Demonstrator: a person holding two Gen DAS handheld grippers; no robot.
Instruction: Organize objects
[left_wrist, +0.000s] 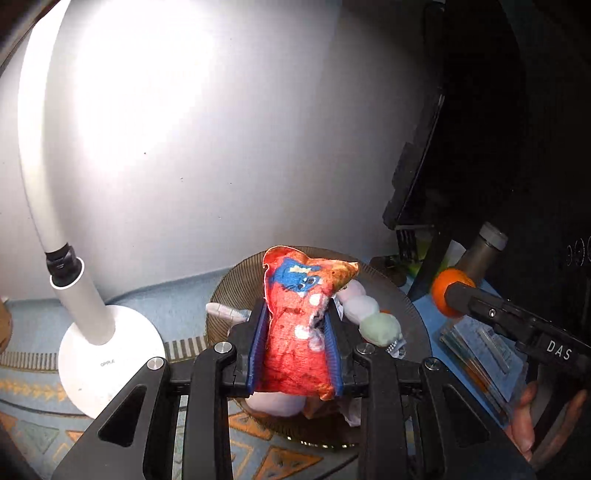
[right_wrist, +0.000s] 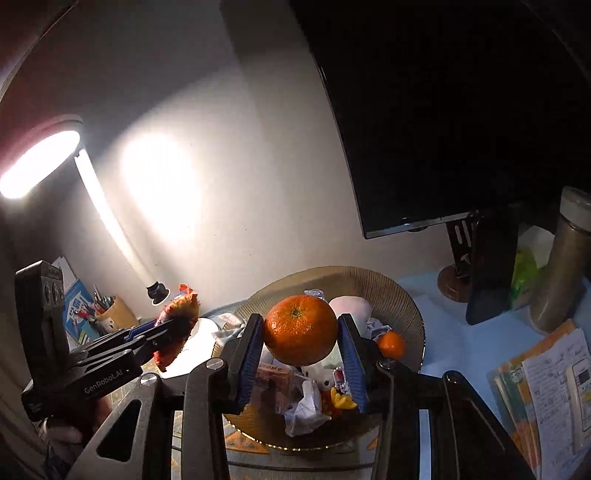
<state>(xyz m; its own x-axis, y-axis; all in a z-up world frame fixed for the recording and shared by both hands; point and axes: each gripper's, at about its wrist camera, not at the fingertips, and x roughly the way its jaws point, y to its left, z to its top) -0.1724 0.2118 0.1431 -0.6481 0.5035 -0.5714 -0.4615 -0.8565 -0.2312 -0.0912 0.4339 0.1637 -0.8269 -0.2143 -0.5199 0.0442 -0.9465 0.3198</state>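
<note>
Two hand-held grippers hang above a cluttered desk lit by a white desk lamp (left_wrist: 92, 325). The left gripper (left_wrist: 295, 343) is clamped on a red and orange snack packet (left_wrist: 299, 325) with a blue cartoon figure on it; the blue pads press into both sides of the packet, which stands upright between them, lifted clear of the ribbed glass bowl (left_wrist: 417, 317) below. The right gripper (right_wrist: 301, 347) is closed on a large orange (right_wrist: 299, 330), its pads touching the fruit on either side, also held in the air above the same bowl (right_wrist: 406, 295). Still in the bowl are a smaller orange (right_wrist: 391, 345), crumpled white paper (right_wrist: 306, 406), a pale plush toy (right_wrist: 351, 306), a small boxed item and other bits too tangled to name. Beside the bowl stand a dark monitor (right_wrist: 424, 129), a metal flask (right_wrist: 557, 266), stacked booklets (right_wrist: 535, 387) and a cup of pens (right_wrist: 110, 314). As a judgement, the sorting is at an early to middle stage: two items are out of the bowl but neither has been set down anywhere, and most of the bowl's contents remain to be dealt with. Where each item is meant to go cannot be told from these views.
</note>
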